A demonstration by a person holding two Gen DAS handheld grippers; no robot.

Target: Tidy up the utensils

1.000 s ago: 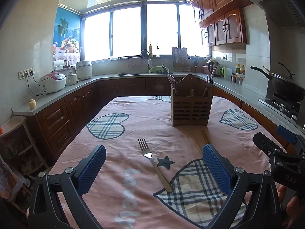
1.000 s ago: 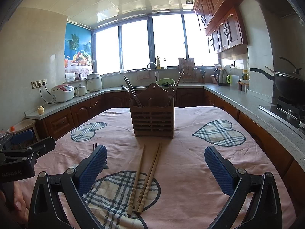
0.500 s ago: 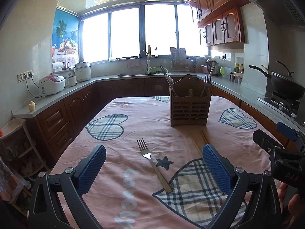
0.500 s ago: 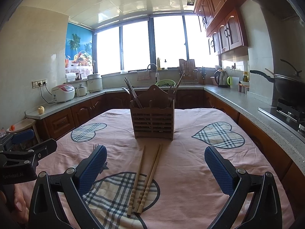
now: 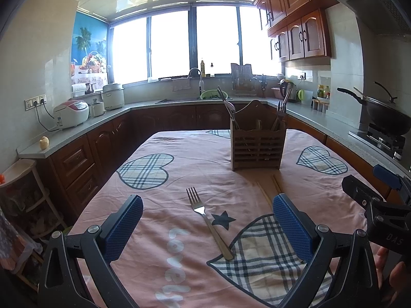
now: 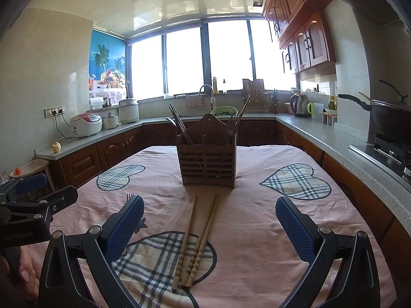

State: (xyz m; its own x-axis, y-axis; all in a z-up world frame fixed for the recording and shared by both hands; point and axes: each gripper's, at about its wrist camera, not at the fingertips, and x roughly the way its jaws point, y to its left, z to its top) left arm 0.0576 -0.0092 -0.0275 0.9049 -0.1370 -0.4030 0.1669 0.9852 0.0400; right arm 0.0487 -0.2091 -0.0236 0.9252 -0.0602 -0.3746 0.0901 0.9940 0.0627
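Note:
A metal fork [image 5: 208, 222] lies flat on the pink tablecloth, between the spread blue pads of my left gripper [image 5: 208, 227], which is open and empty above it. Wooden chopsticks [image 6: 198, 241] lie on the cloth in front of my right gripper [image 6: 209, 227], also open and empty. Their tips [image 5: 276, 183] show beside the left gripper's right pad. A slatted wooden utensil holder [image 6: 208, 163] stands upright mid-table beyond both, with chopsticks, a spoon and forks sticking out; it appears too in the left wrist view [image 5: 257, 146]. Only the fork's tines [image 6: 129, 196] peek past the right gripper's left pad.
The table [image 6: 257, 231] carries a pink cloth with plaid hearts. Kitchen counters wrap around it: rice cookers [image 5: 72, 114] on the left, a sink [image 5: 195, 77] under the window, a wok [image 6: 390, 118] on the stove at right. A person's hand [image 5: 393, 269] holds the right gripper.
Both views have shifted slightly, the holder sitting a touch lower in frame. The fork, chopsticks and holder have stayed put, and both grippers remain open.

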